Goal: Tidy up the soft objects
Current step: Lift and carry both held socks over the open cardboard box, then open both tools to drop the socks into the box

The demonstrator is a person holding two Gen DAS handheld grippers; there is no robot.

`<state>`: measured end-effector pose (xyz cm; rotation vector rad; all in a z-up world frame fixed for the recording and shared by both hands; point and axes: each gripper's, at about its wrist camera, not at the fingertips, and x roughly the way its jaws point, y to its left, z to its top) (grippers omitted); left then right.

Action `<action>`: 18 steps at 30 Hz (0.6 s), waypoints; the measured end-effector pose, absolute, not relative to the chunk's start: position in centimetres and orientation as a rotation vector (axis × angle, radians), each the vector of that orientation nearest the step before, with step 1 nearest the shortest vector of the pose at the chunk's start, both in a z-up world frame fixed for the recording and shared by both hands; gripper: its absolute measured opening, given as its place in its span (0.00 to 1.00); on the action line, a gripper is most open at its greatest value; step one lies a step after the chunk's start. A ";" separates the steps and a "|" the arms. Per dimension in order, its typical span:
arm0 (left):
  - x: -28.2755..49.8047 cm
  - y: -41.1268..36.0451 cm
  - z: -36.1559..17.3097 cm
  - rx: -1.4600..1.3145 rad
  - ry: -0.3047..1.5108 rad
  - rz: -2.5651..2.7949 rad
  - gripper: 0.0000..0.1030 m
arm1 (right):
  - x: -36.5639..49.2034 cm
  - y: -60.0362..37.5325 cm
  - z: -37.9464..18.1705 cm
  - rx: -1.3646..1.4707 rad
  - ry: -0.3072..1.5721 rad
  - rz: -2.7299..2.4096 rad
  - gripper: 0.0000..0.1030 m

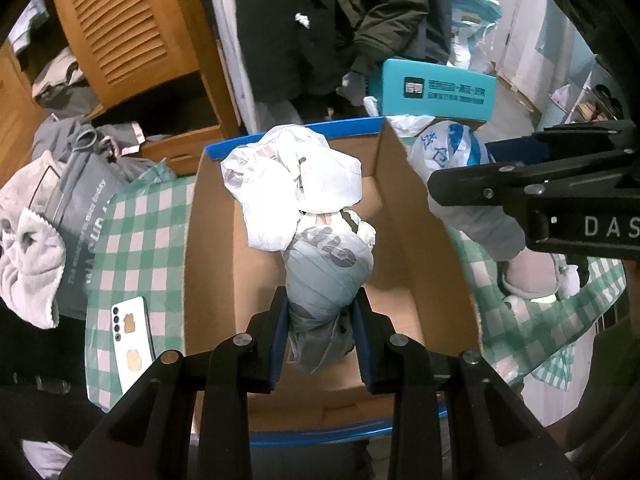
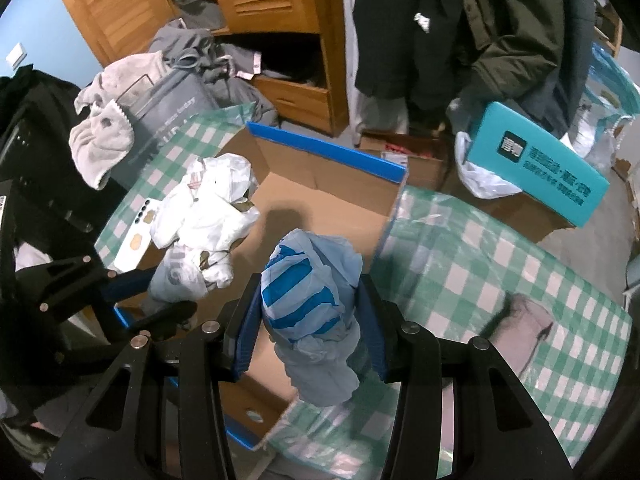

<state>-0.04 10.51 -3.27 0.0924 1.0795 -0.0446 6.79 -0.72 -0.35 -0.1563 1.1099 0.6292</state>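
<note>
Holding white-grey bag bundle (image 1: pixel 320 216) over cardboard box (image 1: pixel 404 280), your left gripper (image 1: pixel 320 332) pinches its grey lower end; box floor looks bare, so nothing stowed yet. Left view: gripper points forward and down into box.

Right view: your right gripper (image 2: pixel 310 320) clamps blue-striped bag (image 2: pixel 308 280) above box near edge, beside checked tablecloth (image 2: pixel 500 260). Both bundles await release; grey towel (image 2: pixel 100 140) remains outside.
</note>
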 end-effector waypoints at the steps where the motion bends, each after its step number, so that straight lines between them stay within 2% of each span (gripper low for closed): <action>1: -0.1 10.8 -3.4 0.089 1.082 -0.041 0.29 | 6.9 -0.5 -0.5 -0.155 1.115 0.633 0.45; 8: 0.0 12.1 -3.9 0.062 1.098 -0.023 0.29 | 7.1 1.1 -1.6 -0.148 1.148 0.656 0.45; 13: 0.1 12.2 -3.9 0.063 1.097 -0.016 0.31 | 7.2 1.5 -2.1 -0.134 1.167 0.671 0.48; 17: 0.2 12.3 -4.0 0.058 1.102 -0.009 0.34 | 7.2 1.4 -2.3 -0.119 1.173 0.663 0.70; 18: 0.2 12.3 -4.0 0.058 1.101 -0.008 0.37 | 7.2 1.3 -2.2 -0.112 1.171 0.659 0.71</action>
